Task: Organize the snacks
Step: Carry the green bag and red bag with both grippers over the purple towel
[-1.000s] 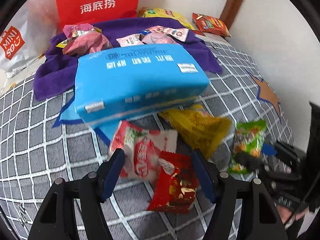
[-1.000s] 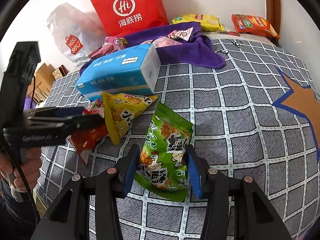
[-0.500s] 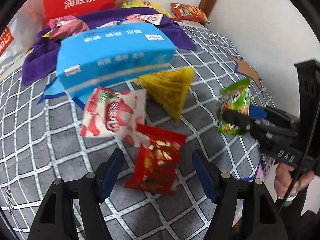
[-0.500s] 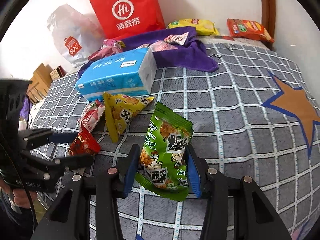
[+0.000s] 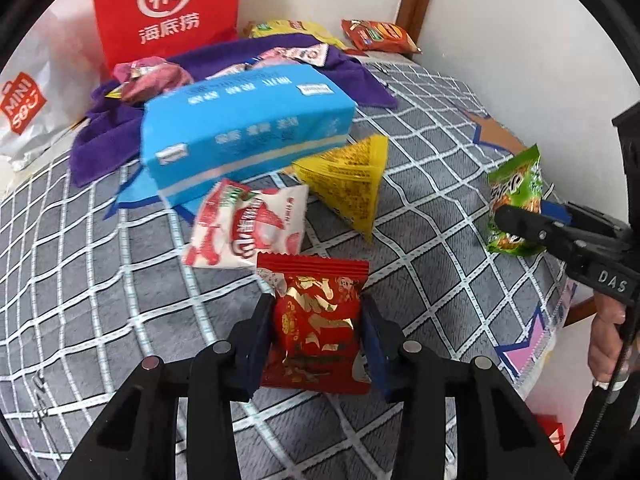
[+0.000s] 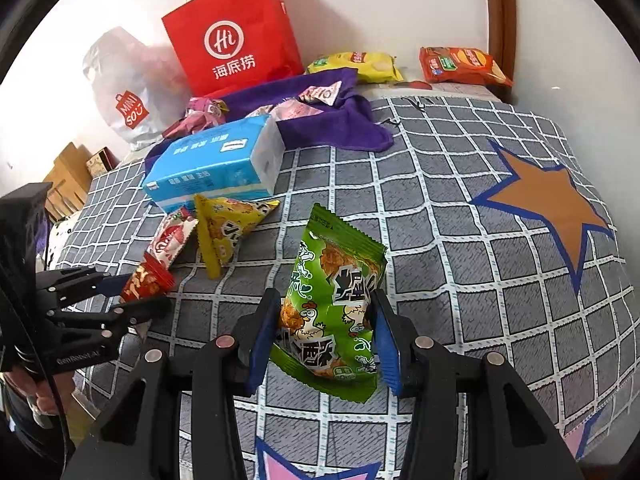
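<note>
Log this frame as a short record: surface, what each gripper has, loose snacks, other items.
surface: grey checked bedspread with star patches
left gripper: shut on red snack packet
right gripper: shut on green snack packet
loose snacks nearby: yellow triangular packet, white-and-red packet
snacks at back: yellow chip bag, red chip bag
other items: blue tissue pack, purple towel, red paper bag, white Miniso bag

White walls (image 6: 380, 4) fill the top of both frames, with a brown wooden post (image 6: 500, 20) at upper right. A grey checked bedspread (image 6: 460, 240) (orange star printed on it) covers everything below.
</note>
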### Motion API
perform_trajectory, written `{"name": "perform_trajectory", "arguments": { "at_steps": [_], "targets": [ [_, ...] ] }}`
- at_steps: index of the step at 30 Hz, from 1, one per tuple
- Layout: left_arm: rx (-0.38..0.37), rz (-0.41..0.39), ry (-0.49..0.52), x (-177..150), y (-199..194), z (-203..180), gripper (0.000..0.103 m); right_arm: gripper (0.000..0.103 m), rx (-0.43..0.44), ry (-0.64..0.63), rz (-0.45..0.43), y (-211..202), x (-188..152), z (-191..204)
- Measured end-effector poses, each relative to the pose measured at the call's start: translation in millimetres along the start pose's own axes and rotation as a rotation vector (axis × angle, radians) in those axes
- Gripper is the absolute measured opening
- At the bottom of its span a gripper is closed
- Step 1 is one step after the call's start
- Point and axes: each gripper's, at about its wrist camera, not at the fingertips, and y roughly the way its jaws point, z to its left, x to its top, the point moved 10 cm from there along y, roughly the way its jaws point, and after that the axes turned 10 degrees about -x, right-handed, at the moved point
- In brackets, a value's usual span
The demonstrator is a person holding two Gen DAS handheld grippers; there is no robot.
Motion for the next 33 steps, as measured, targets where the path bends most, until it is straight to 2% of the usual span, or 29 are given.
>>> {"name": "perform_trajectory", "arguments": {
  "at_steps": [8,16,27,33],
  "targets": [
    [-0.017,-0.045,-0.072,6,-35,19,0.04,0.045,0.024,-0.035,-0.024,-12,16,26],
    [-0.019,-0.11,-0.107,29,-66,35,0.04,0.045,0.015,-0.077,-0.03,-17,41,49],
    [-0.008,-0.173,-0.139,73,-93,65,0.04,0.045,-0.013,-0.037,-0.04,-11,98,50],
    [-0.012,-0.193,-0.157,100,-102,81,0.04,0.045,-0.016,-0.028,-0.083,-12,136,54]
  ]
}}
